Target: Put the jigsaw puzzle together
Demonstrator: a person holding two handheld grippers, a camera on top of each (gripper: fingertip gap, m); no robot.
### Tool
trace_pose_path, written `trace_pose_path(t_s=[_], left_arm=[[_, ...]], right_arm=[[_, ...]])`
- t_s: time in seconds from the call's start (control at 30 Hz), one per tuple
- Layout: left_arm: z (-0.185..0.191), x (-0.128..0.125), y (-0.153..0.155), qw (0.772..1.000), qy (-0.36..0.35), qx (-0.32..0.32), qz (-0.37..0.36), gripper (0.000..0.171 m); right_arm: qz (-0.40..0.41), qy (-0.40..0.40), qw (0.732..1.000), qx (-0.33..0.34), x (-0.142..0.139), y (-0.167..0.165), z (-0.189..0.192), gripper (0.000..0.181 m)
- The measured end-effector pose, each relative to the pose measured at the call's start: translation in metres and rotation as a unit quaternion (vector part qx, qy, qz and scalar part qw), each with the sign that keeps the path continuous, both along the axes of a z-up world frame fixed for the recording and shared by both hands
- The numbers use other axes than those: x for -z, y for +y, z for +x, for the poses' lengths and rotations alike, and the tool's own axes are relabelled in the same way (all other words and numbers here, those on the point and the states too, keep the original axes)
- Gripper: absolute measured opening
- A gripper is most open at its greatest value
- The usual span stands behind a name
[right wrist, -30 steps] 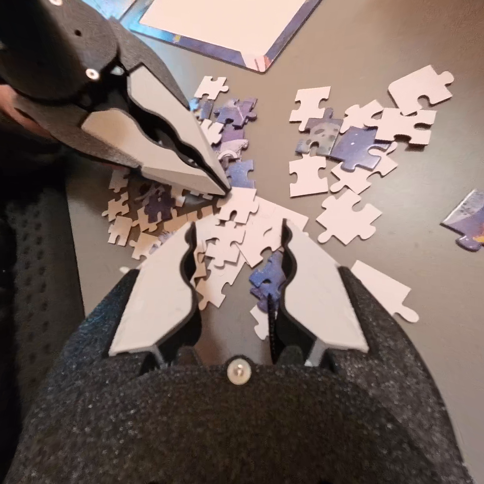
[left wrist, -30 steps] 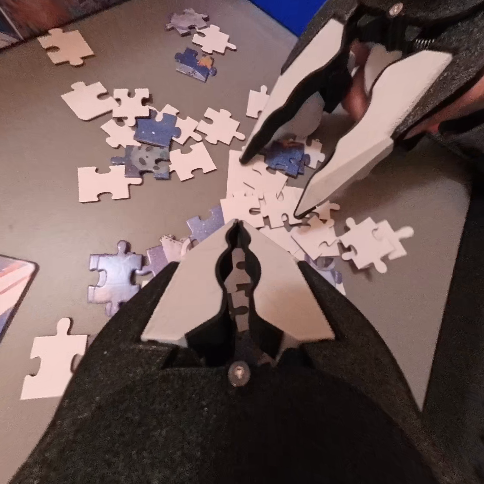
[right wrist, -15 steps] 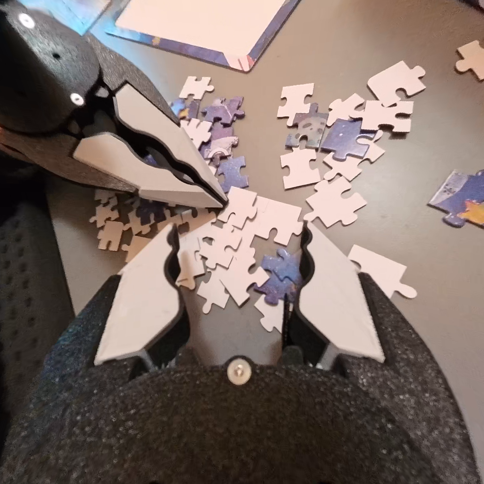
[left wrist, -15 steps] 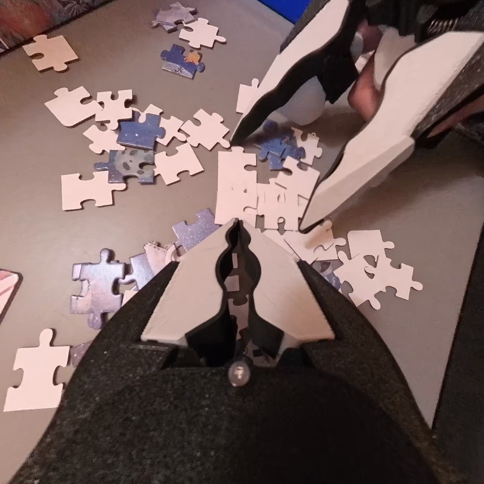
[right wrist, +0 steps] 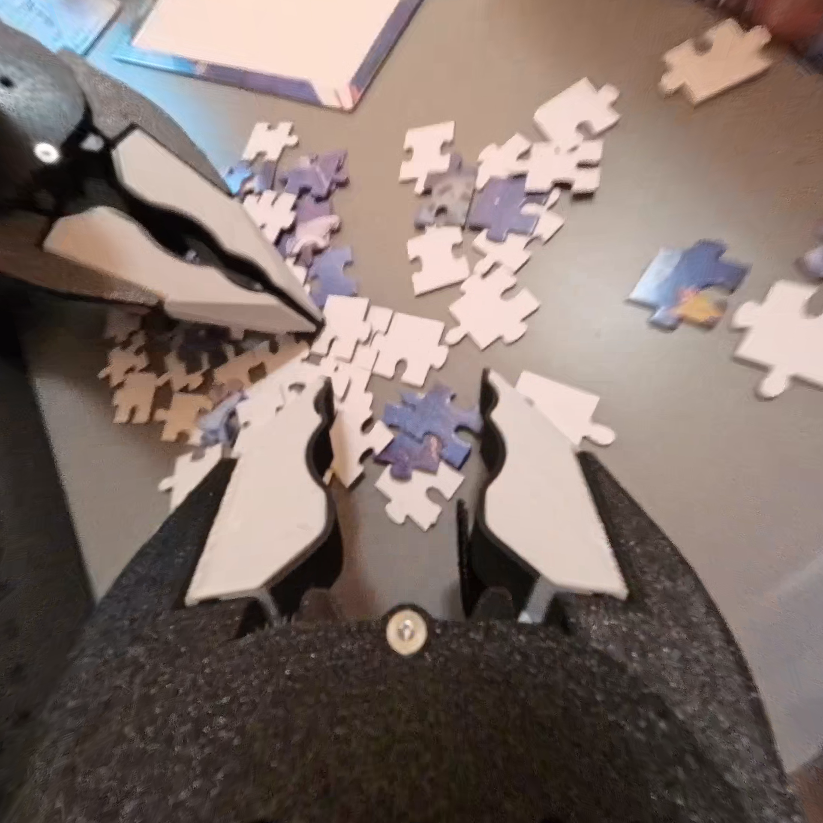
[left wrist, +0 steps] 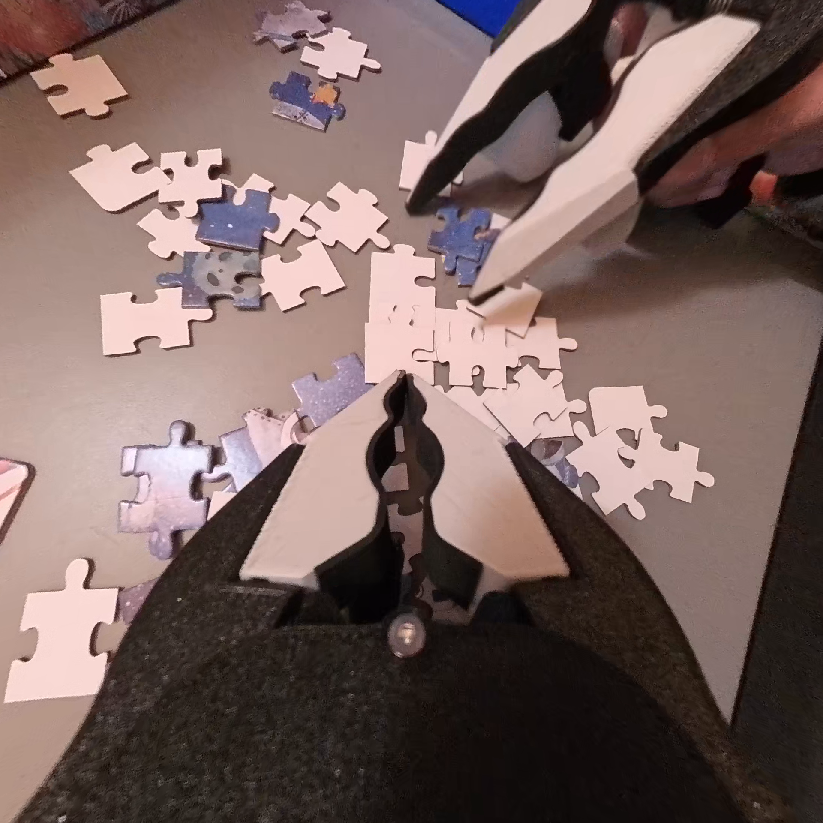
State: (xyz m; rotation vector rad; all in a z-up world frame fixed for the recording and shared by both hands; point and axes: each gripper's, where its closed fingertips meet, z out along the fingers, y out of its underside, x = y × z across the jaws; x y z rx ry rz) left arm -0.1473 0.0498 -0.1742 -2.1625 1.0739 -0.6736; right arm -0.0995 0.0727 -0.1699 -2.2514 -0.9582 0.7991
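Observation:
Loose jigsaw pieces lie on a grey table, many white side up, some blue. My left gripper is shut, with nothing seen between its tips. Its tip rests at the near edge of a cluster of white pieces. It also shows in the right wrist view. My right gripper is open and held low over the table, with a blue piece lying between its fingers. In the left wrist view the right gripper straddles that blue piece.
A puzzle tray with a blue border lies at the far side; its corner shows in the left wrist view. A blue and orange piece lies to the right. A second heap of pieces lies to the left. A dark edge bounds the table.
My right gripper opened wider, then narrowed, and the blue piece now lies deeper between its fingers. The white cluster shifted slightly. My left gripper stayed shut at the cluster's edge.

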Motion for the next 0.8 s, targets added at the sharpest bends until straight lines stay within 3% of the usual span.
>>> trace_pose_path(t_s=[0.03,0.13,0.2,0.23,0.3,0.33,0.37,0.53,0.7,0.8], left_arm=[[0.0,0.0,0.0,1.0,0.0,0.0,0.0,0.0],[0.0,0.0,0.0,1.0,-0.002,0.001,-0.002,0.0],[0.0,0.0,0.0,1.0,-0.002,0.001,-0.002,0.0],[0.0,0.0,-0.001,1.0,-0.002,0.001,-0.002,0.0],[0.0,0.0,-0.001,1.0,-0.001,0.001,0.0,0.0],[0.0,0.0,-0.001,1.0,-0.002,0.002,-0.001,0.0],[-0.001,0.0,-0.001,1.0,-0.002,0.002,-0.002,0.0],[-0.016,0.0,-0.009,0.999,0.031,0.025,-0.019,0.0],[-0.058,0.0,0.015,0.989,0.143,-0.013,0.044,0.0],[-0.048,-0.005,0.012,0.991,0.12,-0.009,0.058,0.005]], right_arm=[[0.024,0.004,1.0,0.002,-0.004,0.003,-0.002,0.059],[-0.003,0.017,1.0,-0.018,-0.003,-0.007,-0.016,0.054],[-0.021,0.037,0.999,-0.03,-0.007,-0.014,-0.025,0.076],[-0.034,0.055,0.997,-0.043,-0.011,-0.019,-0.028,0.065],[-0.105,0.197,0.968,-0.114,-0.048,-0.047,-0.05,0.039],[-0.129,0.251,0.951,-0.13,-0.066,-0.053,-0.055,0.049],[-0.129,0.261,0.947,-0.137,-0.072,-0.054,-0.054,0.049],[-0.01,0.082,0.99,-0.112,-0.038,-0.054,-0.015,0.042],[0.042,-0.105,0.992,-0.054,-0.005,-0.063,0.013,0.036],[0.05,-0.119,0.991,-0.018,0.004,-0.066,0.011,0.028]])
